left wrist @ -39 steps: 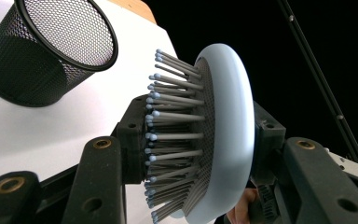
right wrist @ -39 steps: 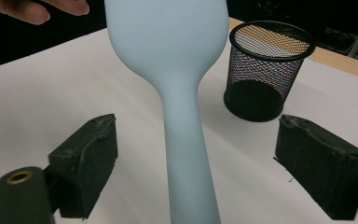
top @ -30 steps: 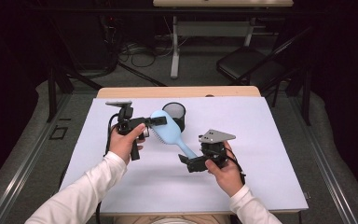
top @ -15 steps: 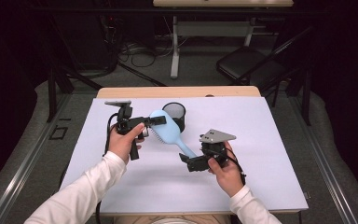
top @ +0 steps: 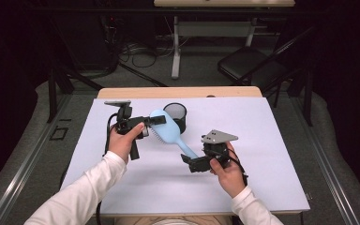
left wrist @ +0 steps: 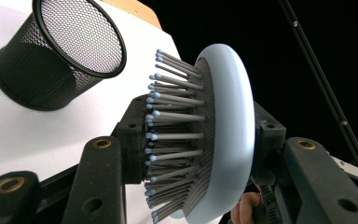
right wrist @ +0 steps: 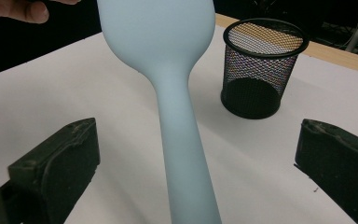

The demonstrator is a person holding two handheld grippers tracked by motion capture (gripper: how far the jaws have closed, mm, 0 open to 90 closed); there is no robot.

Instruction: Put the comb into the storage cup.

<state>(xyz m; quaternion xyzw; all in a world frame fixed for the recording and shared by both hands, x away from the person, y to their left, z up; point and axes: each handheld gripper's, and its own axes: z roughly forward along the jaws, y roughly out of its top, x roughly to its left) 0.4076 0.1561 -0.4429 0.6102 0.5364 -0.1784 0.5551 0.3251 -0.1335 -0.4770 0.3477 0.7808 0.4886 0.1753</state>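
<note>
Pale blue plastic hairbrush point(top: 168, 133) with grey bristles is held above the table, just in front of the black wire-mesh pen cup point(top: 176, 116). The left gripper point(top: 155, 120) clamps the brush head, one jaw against the bristles and one against the smooth back. The right gripper point(top: 191, 164) has its jaws wide apart, and the handle runs between them without touching either. The step in hand looks like a handover. To do it well, the right jaws should close squarely on the middle of the handle, and the left should let go only after this grip is firm, because the smooth handle may slip. The white table cover point(top: 272, 159) lies over a wooden tabletop point(top: 178, 92). Behind stands a dark room with a grey floor point(top: 206, 75), cables and a black folding chair point(top: 251, 65).
</note>
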